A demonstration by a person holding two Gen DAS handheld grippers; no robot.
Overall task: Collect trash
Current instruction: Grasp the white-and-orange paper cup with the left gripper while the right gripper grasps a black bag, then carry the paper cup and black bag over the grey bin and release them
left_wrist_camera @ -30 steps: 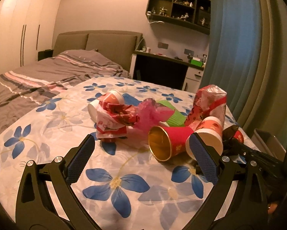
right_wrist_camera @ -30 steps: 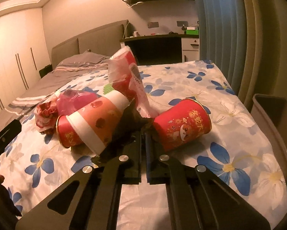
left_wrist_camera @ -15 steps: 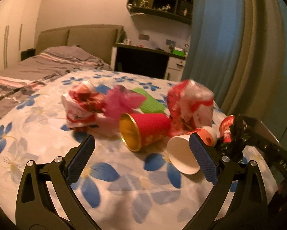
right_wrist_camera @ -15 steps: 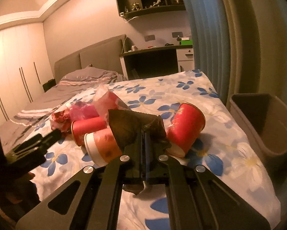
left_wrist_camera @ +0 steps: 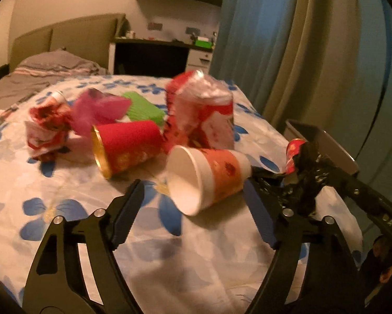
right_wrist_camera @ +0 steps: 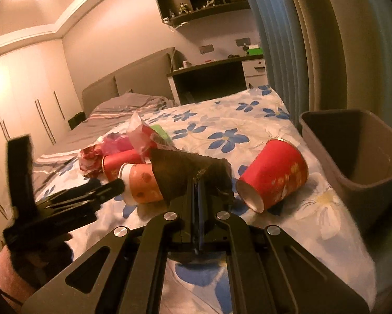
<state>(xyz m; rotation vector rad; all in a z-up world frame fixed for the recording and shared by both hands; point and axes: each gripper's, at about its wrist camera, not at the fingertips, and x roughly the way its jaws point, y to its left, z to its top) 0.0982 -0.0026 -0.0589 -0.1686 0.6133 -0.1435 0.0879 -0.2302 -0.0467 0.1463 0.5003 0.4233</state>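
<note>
Trash lies in a heap on the flowered bedspread [left_wrist_camera: 65, 209]. A white-and-orange cup [left_wrist_camera: 209, 178] lies on its side, mouth toward me, between the fingertips of my left gripper [left_wrist_camera: 196, 198]. The jaws are closing around it, with a gap still showing at the left pad. Behind it are a red gold-rimmed cup [left_wrist_camera: 128, 146], a crumpled red-and-white packet [left_wrist_camera: 201, 115], a pink wrapper [left_wrist_camera: 96, 110], a green cup [left_wrist_camera: 141, 107] and a crushed red-and-white wrapper [left_wrist_camera: 46, 130]. My right gripper [right_wrist_camera: 197, 183] is shut on a black crumpled wrapper [right_wrist_camera: 185, 172]. Another red cup [right_wrist_camera: 274, 175] lies just right of it.
A grey open bin [right_wrist_camera: 353, 151] stands off the bed's right edge, beside the curtains [right_wrist_camera: 313, 52]. The bed's headboard and a dark desk [right_wrist_camera: 209, 83] are far behind. A person's pink sleeve [right_wrist_camera: 10, 274] shows at the lower left of the right wrist view.
My left gripper came closer to the white-and-orange cup, which now lies between its narrowed jaws. The right gripper pulled back from the heap with the black wrapper still in it.
</note>
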